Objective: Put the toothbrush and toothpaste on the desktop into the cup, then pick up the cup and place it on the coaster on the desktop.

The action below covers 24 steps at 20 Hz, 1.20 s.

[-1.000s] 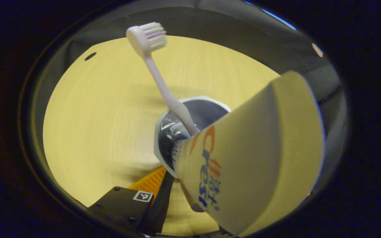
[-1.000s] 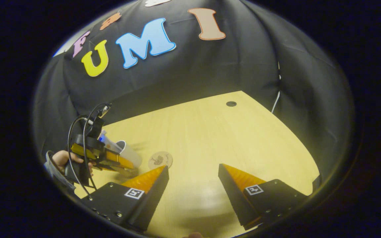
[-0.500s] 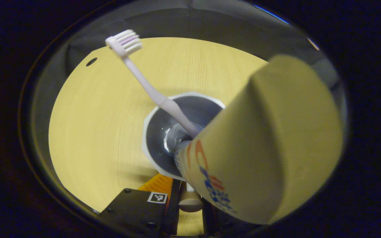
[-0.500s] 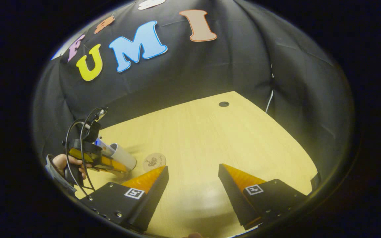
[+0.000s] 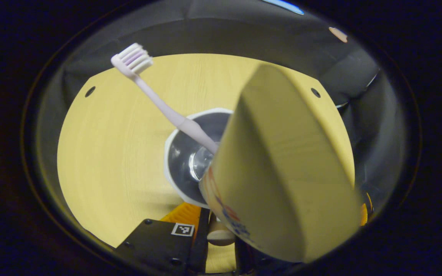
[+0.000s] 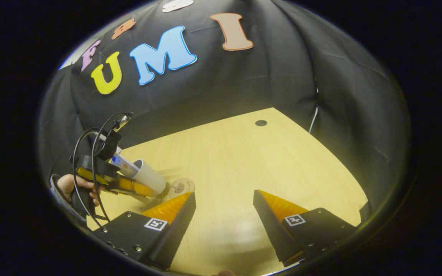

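Observation:
A white cup (image 5: 175, 153) with a dark inside holds a pale toothbrush (image 5: 155, 101), bristles up at the upper left, and a big cream toothpaste tube (image 5: 282, 165) leaning toward the camera. My left gripper (image 5: 221, 230) is shut on the cup; one finger (image 5: 180, 216) shows below the rim, while the tube hides the other. In the right gripper view a hand (image 6: 71, 186) holds that left gripper (image 6: 129, 186) with the cup (image 6: 150, 176) tilted, its base at the left edge of the round coaster (image 6: 182, 187). My right gripper (image 6: 225, 209) is open over bare table.
The pale wooden table (image 6: 244, 161) has a small dark hole (image 6: 261, 123) near its far edge, and black cloth walls stand close behind it. In the left gripper view two holes (image 5: 89, 91) (image 5: 315, 92) sit near the table's far corners.
The left gripper has carried the tilted cup rightward until its base reaches the coaster's edge. In its own view the tube has swung across. The right gripper has barely moved.

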Each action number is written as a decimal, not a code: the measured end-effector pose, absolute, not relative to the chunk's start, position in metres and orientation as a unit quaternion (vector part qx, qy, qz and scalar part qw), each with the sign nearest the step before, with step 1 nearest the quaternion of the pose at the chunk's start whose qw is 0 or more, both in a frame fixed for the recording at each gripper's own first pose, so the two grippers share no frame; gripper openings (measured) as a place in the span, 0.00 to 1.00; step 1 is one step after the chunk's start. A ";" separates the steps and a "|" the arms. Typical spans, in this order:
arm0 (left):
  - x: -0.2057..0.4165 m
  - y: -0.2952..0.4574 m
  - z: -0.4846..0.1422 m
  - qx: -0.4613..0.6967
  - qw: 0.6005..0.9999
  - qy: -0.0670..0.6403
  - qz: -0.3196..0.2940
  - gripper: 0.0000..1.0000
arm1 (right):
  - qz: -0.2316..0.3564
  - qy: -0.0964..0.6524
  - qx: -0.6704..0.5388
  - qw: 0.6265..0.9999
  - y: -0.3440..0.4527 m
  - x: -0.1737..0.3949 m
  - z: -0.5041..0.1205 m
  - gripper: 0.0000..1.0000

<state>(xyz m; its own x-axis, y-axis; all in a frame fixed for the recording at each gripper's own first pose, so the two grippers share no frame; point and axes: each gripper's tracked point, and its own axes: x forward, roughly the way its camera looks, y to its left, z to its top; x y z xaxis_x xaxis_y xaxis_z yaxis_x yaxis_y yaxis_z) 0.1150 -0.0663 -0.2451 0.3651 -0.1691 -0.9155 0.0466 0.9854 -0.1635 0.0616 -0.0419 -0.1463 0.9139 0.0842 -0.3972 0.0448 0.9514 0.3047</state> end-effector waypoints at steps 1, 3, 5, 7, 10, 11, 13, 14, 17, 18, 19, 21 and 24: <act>0.110 -0.067 -0.241 -0.048 0.824 0.560 -0.073 0.36 | 0.009 0.208 0.155 0.966 -0.044 0.060 -0.148 0.95; 0.104 -0.071 -0.235 -0.038 0.821 0.563 -0.086 0.36 | 0.003 0.209 0.158 0.965 -0.048 0.057 -0.150 0.95; 0.097 -0.071 -0.231 -0.029 0.817 0.567 -0.097 0.36 | -0.003 0.210 0.161 0.964 -0.053 0.054 -0.152 0.95; 0.092 -0.072 -0.229 -0.020 0.814 0.571 -0.102 0.36 | -0.010 0.212 0.165 0.963 -0.058 0.052 -0.154 0.95; 0.086 -0.070 -0.225 -0.013 0.811 0.575 -0.107 0.36 | -0.016 0.212 0.172 0.962 -0.066 0.050 -0.155 0.95; 0.084 -0.072 -0.225 -0.011 0.810 0.576 -0.108 0.36 | -0.018 0.212 0.174 0.962 -0.068 0.049 -0.155 0.95; 0.082 -0.074 -0.224 -0.005 0.809 0.578 -0.108 0.35 | -0.019 0.212 0.177 0.961 -0.069 0.048 -0.156 0.95; 0.081 -0.073 -0.223 -0.004 0.808 0.579 -0.107 0.35 | -0.019 0.213 0.178 0.961 -0.070 0.048 -0.156 0.95; 0.074 -0.066 -0.221 0.000 0.807 0.582 -0.101 0.35 | -0.019 0.212 0.179 0.961 -0.074 0.044 -0.157 0.95; 0.070 -0.063 -0.219 0.001 0.806 0.583 -0.100 0.35 | -0.020 0.212 0.179 0.961 -0.075 0.043 -0.157 0.95; 0.064 -0.056 -0.215 0.004 0.807 0.583 -0.098 0.35 | -0.020 0.211 0.181 0.960 -0.076 0.042 -0.158 0.95; 0.062 -0.050 -0.214 0.011 0.808 0.581 -0.097 0.35 | -0.021 0.211 0.183 0.960 -0.078 0.042 -0.157 0.95; 0.063 -0.054 -0.220 0.022 0.810 0.579 -0.092 0.36 | -0.021 0.209 0.185 0.960 -0.081 0.040 -0.157 0.95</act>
<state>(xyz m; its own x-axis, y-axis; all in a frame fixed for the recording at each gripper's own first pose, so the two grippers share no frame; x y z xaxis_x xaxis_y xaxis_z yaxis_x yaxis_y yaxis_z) 0.0635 -0.0543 -0.2201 0.3123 -0.1243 -0.9418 0.1748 0.9820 -0.0716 0.0395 -0.0813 -0.1568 0.9115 0.0380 -0.4096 0.1173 0.9304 0.3474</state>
